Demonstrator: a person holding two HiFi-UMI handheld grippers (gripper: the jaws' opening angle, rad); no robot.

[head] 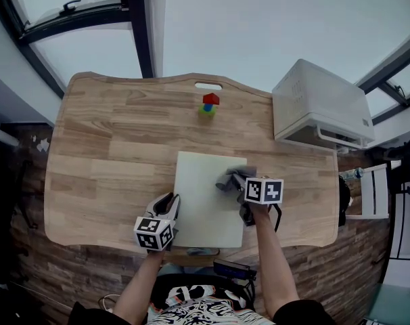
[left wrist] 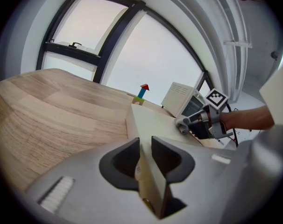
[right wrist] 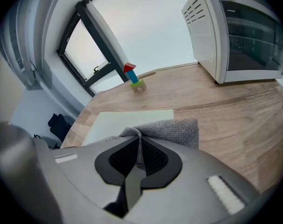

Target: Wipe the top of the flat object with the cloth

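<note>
The flat object [head: 203,198], a pale thin board, lay on the wooden table [head: 103,161] close to the person, and both tools were placed for the wiping of its top. The left gripper [left wrist: 146,157] had its jaws closed on the near left edge of the board, with the edge running between the two pads. I judge that this hold was there to keep the board from sliding while the other side was rubbed. The right gripper [right wrist: 139,154] had its jaws pressed together on a fold of the grey cloth [right wrist: 174,130]. The loose part of the cloth spread out in front of the jaws, over the right far corner of the board and a little onto the table beside it. The gripper was tilted down, which probably served to press the cloth flat on the surface. Most of the top was bare to the left of the cloth, so much of the top seemed left to wipe. A small tower of coloured blocks [head: 208,105] and a white oven [head: 320,100] stood well apart at the far side, out of the way.
</note>
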